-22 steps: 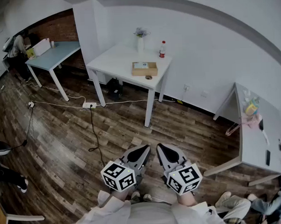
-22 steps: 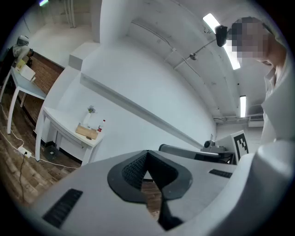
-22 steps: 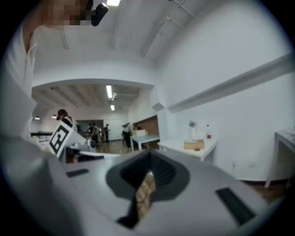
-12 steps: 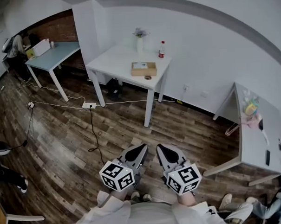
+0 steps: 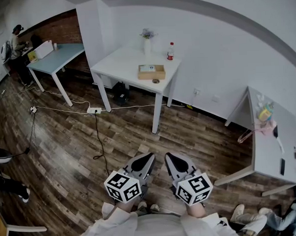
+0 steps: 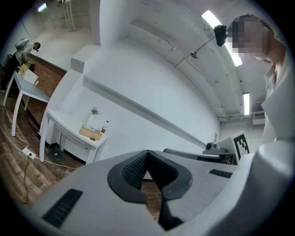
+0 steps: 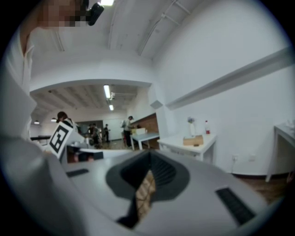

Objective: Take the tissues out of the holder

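Standing well back from the white table [image 5: 117, 62], a person holds the left gripper [image 5: 146, 160] and right gripper [image 5: 172, 160] side by side above the wood floor [image 5: 65, 138], each with jaws together on nothing. The holder [image 5: 152, 72] lies far ahead on the table's right half, near a bottle [image 5: 170, 51] and a vase [image 5: 147, 41], a pale patch on top likely the tissues [image 5: 148, 68]. The approach looks like the first job: close on the table, part one gripper's jaws, pinch only tissue, and steady the holder with the other
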Demonstrator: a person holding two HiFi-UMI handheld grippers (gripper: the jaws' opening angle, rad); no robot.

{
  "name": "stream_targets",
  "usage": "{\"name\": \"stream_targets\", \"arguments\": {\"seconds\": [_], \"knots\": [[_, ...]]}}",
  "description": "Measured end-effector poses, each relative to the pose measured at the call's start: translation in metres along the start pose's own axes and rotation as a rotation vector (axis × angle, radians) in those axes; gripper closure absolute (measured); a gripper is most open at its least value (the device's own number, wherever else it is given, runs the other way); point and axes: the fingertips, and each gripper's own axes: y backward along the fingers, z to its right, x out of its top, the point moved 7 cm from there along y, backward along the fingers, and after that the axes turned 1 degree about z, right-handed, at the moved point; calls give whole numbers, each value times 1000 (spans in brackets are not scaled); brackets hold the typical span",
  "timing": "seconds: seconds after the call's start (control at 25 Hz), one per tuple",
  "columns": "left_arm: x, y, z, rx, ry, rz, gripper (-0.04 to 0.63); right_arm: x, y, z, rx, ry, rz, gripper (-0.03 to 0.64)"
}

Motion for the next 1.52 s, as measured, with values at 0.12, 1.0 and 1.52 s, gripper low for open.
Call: {"name": "stream_targets", "arguments": {"seconds": [0.12, 1.0, 1.52], "knots": [[0, -5, 2, 1, -11, 1, 577, 0, 2, 7, -9, 1, -12, 606], [-20, -54, -9, 40, 14, -1, 577, -12, -13, 64, 24, -32, -49, 605], [48, -140, -130, -18, 0, 21, 577, 31, -144, 127, -21, -7, -10, 606]]}}
